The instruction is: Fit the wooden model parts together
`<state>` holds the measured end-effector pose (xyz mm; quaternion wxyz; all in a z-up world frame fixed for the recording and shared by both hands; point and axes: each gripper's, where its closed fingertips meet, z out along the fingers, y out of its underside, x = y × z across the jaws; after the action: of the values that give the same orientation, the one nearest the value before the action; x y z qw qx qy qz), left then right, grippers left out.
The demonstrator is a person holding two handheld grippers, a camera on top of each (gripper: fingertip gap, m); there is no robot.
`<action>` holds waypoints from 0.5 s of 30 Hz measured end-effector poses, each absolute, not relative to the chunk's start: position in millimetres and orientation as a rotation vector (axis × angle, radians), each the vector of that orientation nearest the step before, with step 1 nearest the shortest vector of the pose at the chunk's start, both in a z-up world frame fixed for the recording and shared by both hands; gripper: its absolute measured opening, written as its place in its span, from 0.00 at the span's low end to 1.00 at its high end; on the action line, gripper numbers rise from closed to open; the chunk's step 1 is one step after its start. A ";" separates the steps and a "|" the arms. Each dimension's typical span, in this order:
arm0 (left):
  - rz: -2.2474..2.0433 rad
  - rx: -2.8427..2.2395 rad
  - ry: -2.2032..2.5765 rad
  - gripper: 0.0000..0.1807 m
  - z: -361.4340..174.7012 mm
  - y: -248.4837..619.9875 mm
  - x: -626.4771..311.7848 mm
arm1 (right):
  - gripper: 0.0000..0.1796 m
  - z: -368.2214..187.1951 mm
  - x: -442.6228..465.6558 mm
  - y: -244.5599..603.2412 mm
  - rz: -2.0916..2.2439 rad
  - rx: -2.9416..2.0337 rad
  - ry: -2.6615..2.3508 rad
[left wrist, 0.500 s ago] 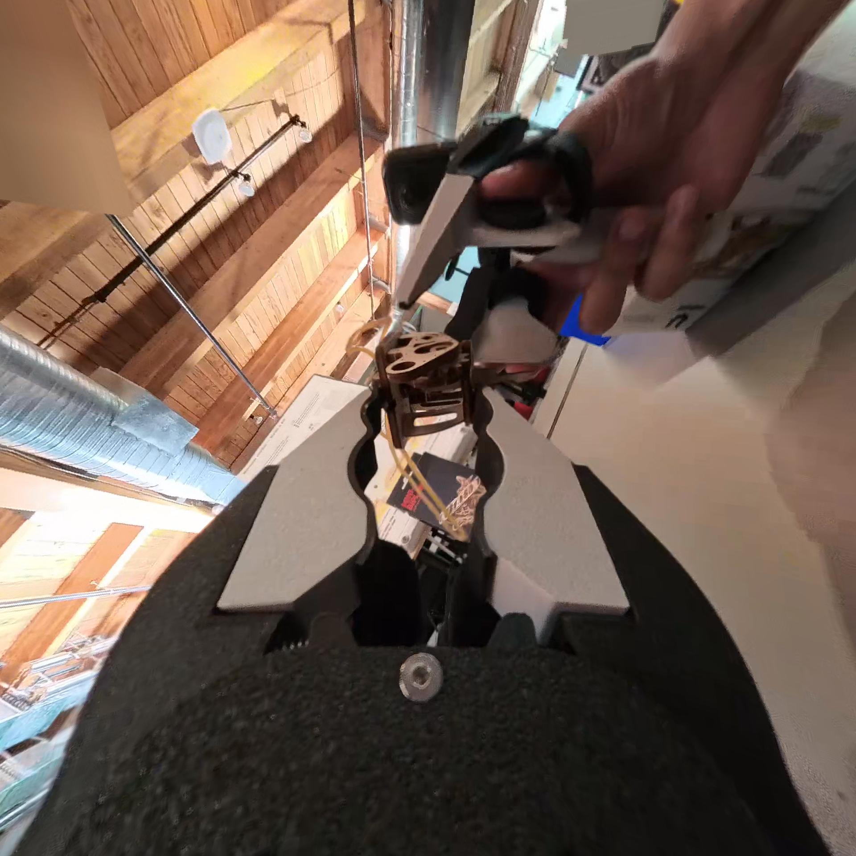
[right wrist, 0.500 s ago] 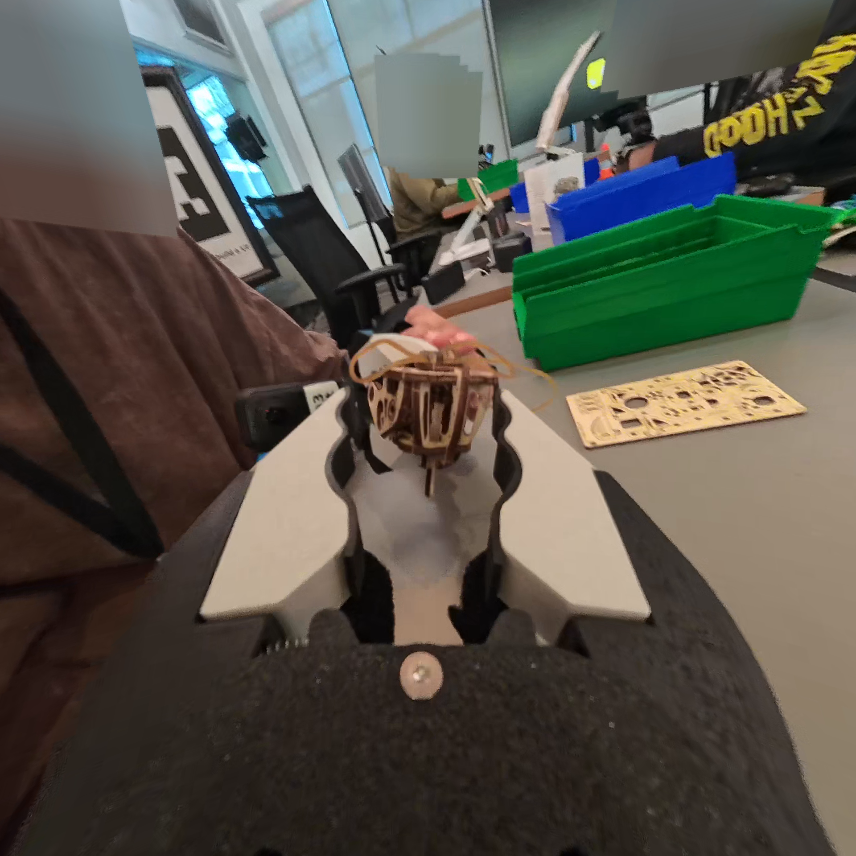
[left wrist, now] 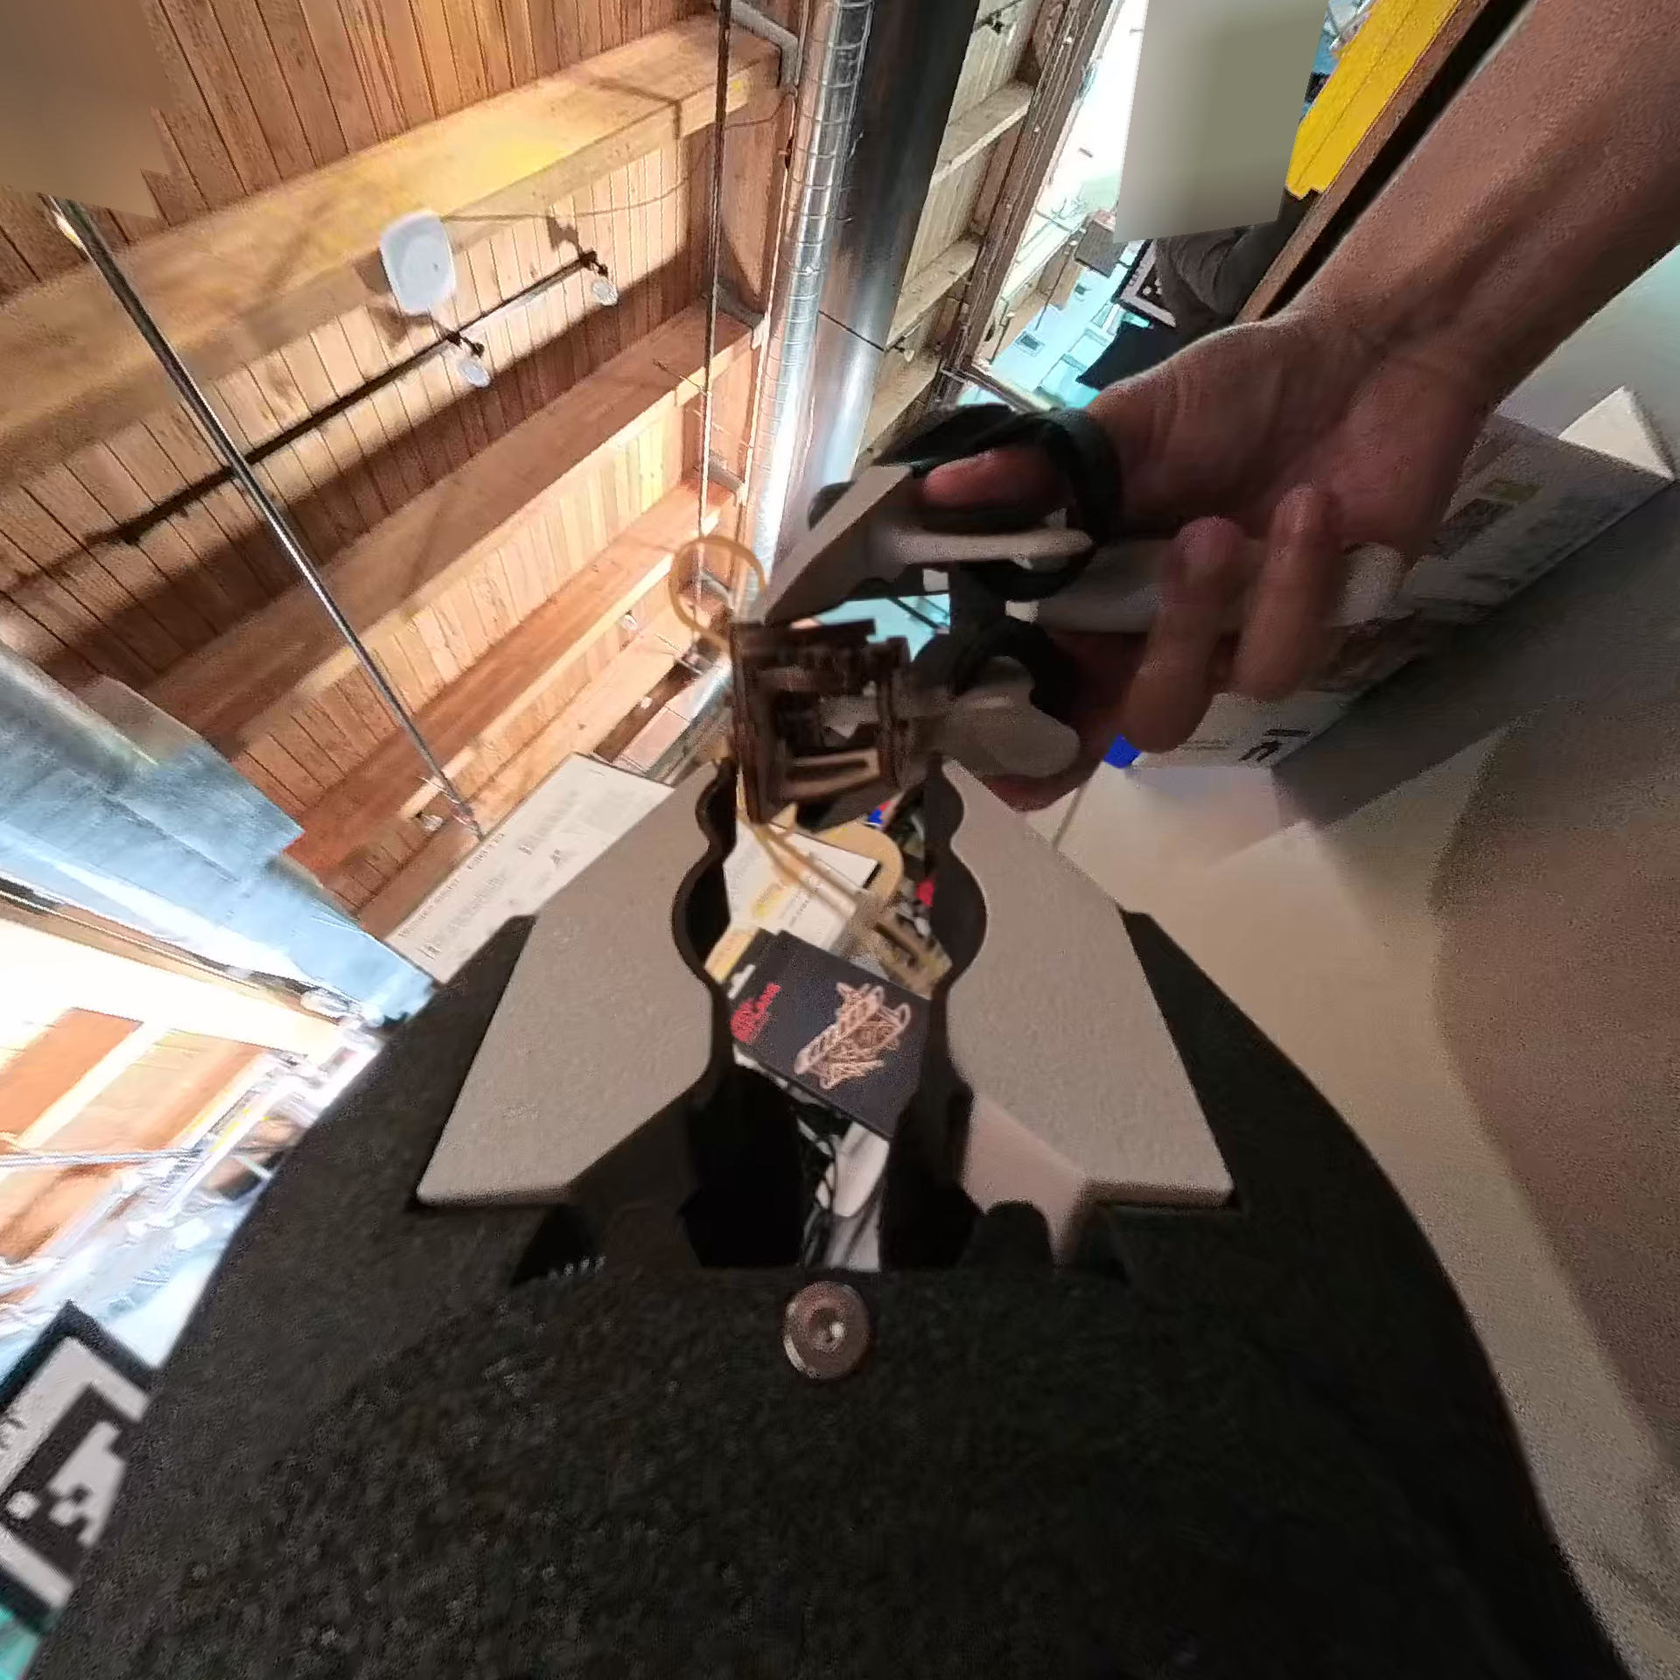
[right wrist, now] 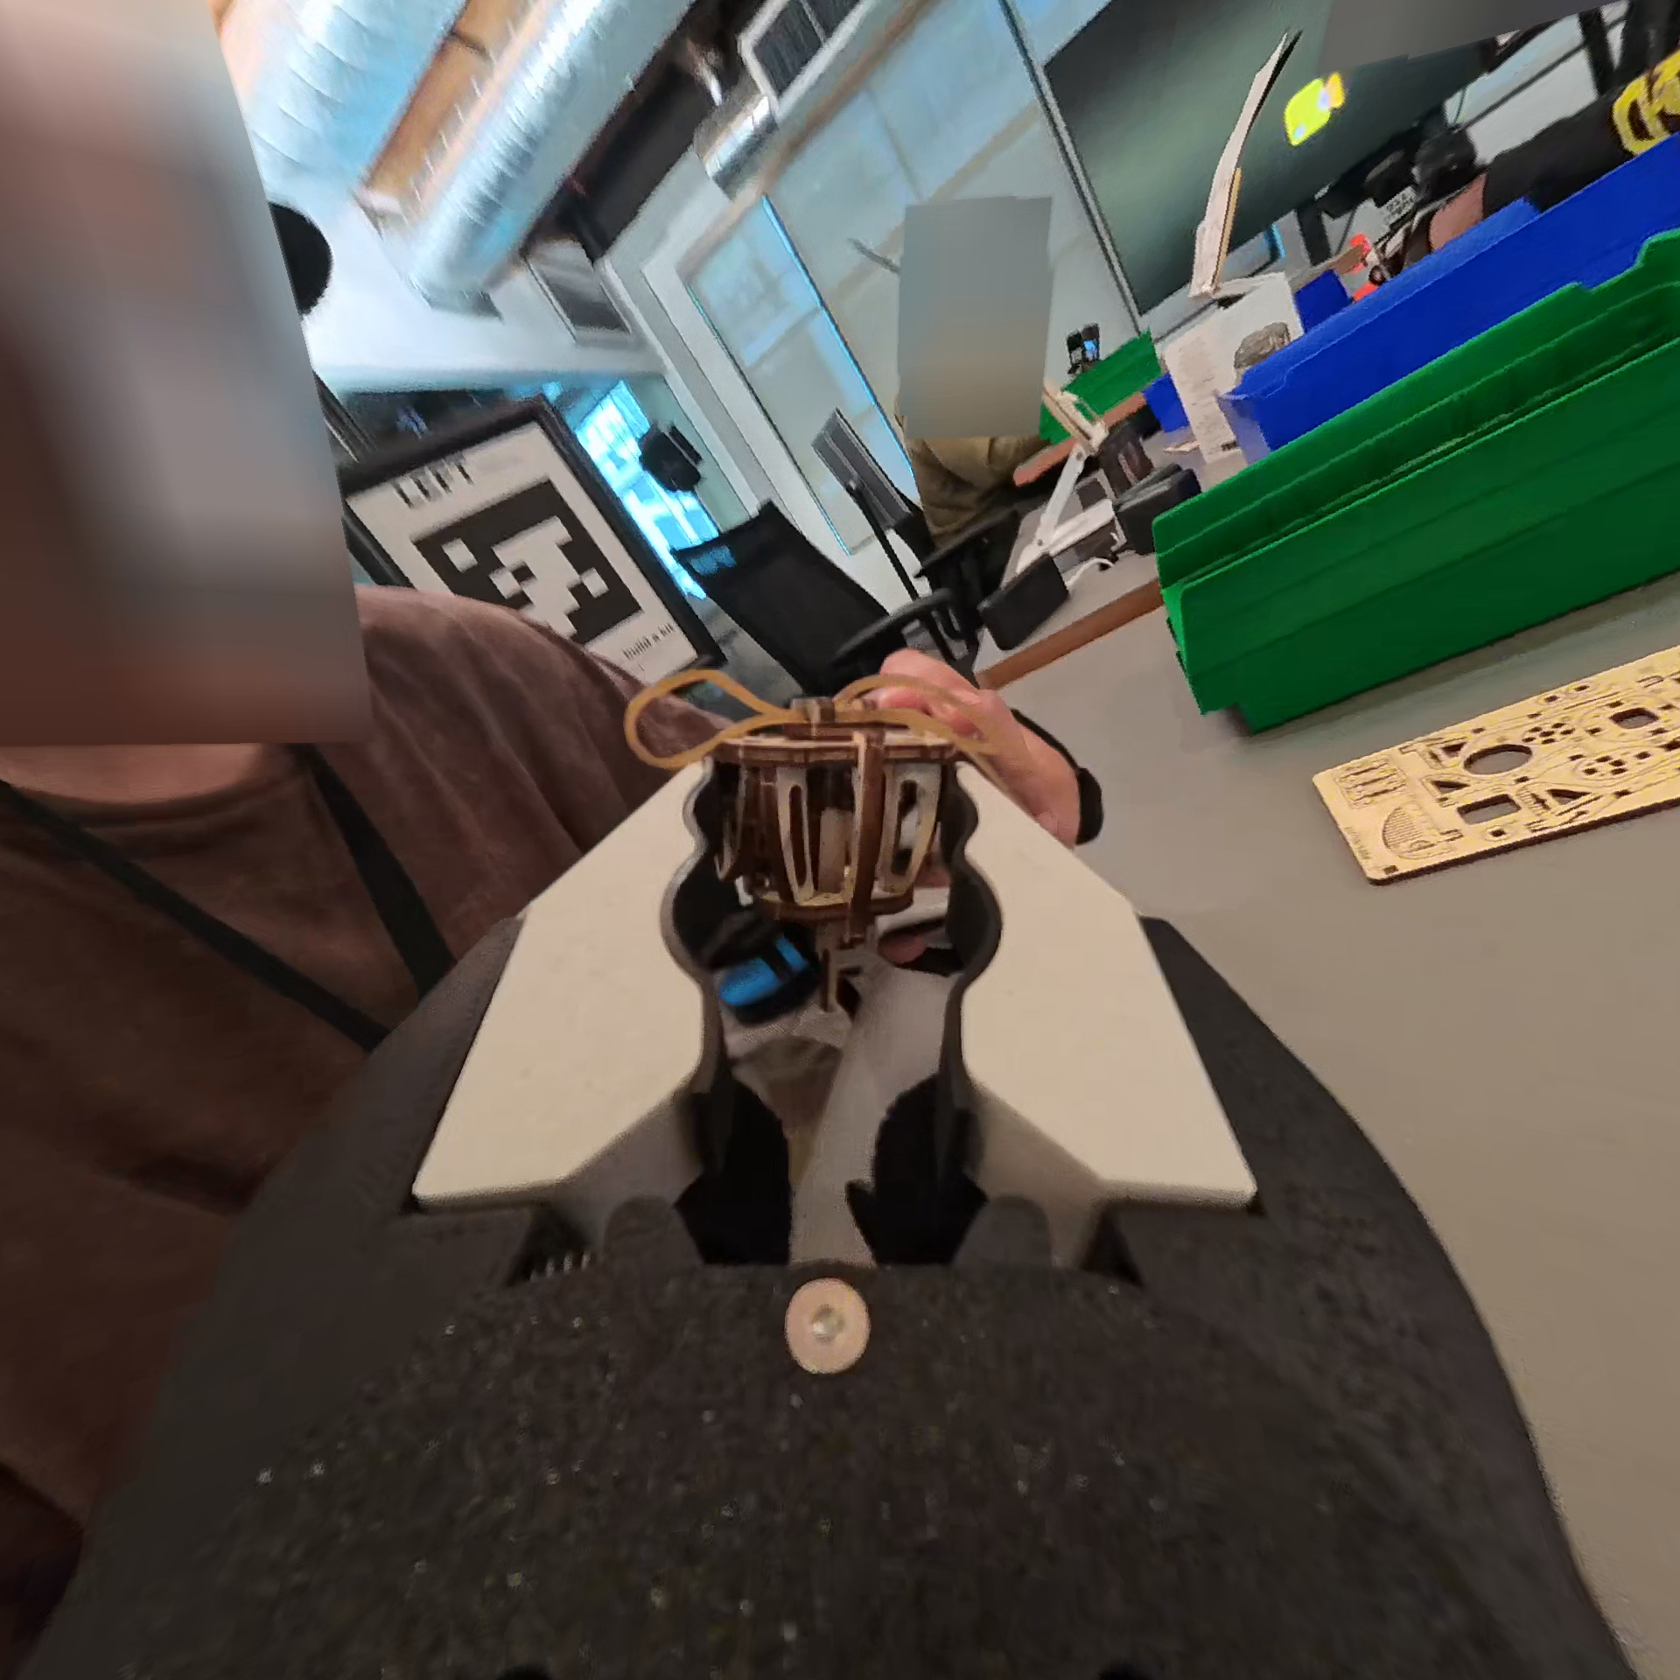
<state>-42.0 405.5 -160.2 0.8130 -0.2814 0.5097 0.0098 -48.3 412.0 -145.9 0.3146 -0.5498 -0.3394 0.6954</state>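
Bins (right wrist: 1418, 545), green and blue, are sitting upper right on the tabletop (right wrist: 1273, 1045) beside a cut-out sheet (right wrist: 1500, 800). My right gripper (right wrist: 827, 818) is clamping the wooden model (right wrist: 832, 827) mid-frame; my left gripper (left wrist: 823, 800) is touching it, jaws parted.

wooden model (left wrist: 818, 718) turned sideways, right claw (left wrist: 823, 636) swung over — table further

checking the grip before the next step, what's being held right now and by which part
The right hand-held gripper clamps the wooden model by its ribbed sides. The left hand-held gripper only nears its lower edge; contact unclear.
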 end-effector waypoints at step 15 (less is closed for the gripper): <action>-0.219 -0.962 1.093 0.43 -180.4 443.9 -34.3 | 0.26 -186.8 -58.2 444.5 2.093 -1.883 -0.380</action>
<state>-34.3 443.9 -180.4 0.7409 -0.4389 0.4984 -0.1000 -58.2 444.5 -186.8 0.1498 -0.6553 -0.1322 0.7285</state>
